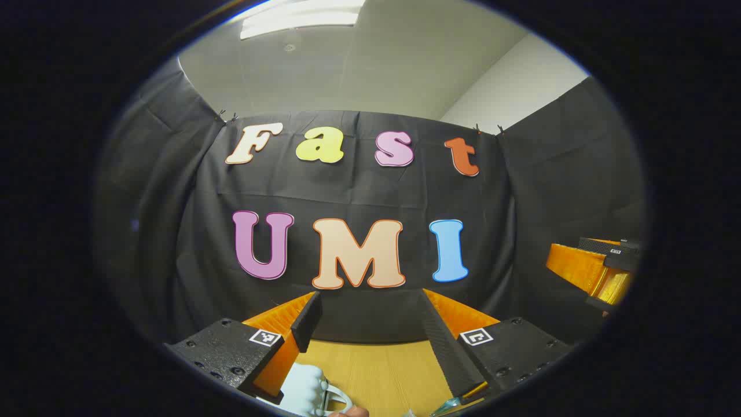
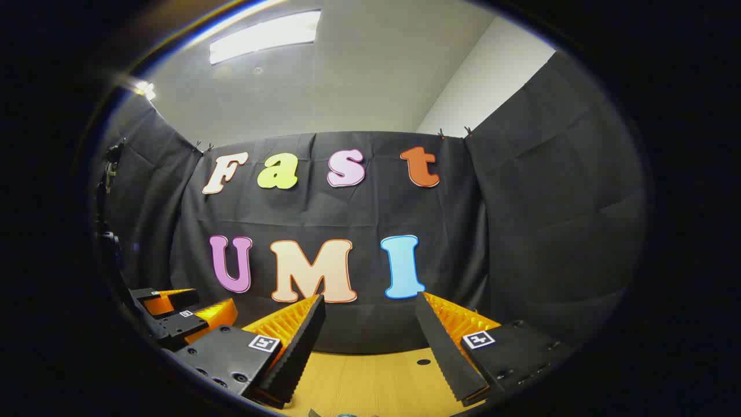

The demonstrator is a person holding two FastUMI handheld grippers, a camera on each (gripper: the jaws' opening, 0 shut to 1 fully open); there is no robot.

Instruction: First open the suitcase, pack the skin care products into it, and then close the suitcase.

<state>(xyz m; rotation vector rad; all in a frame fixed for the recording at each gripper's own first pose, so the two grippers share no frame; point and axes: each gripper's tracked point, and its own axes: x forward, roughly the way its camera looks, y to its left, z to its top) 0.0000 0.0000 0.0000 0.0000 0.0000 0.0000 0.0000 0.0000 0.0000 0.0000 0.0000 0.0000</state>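
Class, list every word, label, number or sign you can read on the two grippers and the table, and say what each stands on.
Readable words or numbers: none.
Left gripper: a square black-and-white marker by each finger, a pattern and not text.
Right gripper: the same kind of markers, no text.
Wooden table: no print visible.

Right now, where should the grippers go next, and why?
Probably tilt both down toward the table. The left gripper and right gripper have open, empty jaws aimed at the wall, and a pale object sits low at the left view's edge.
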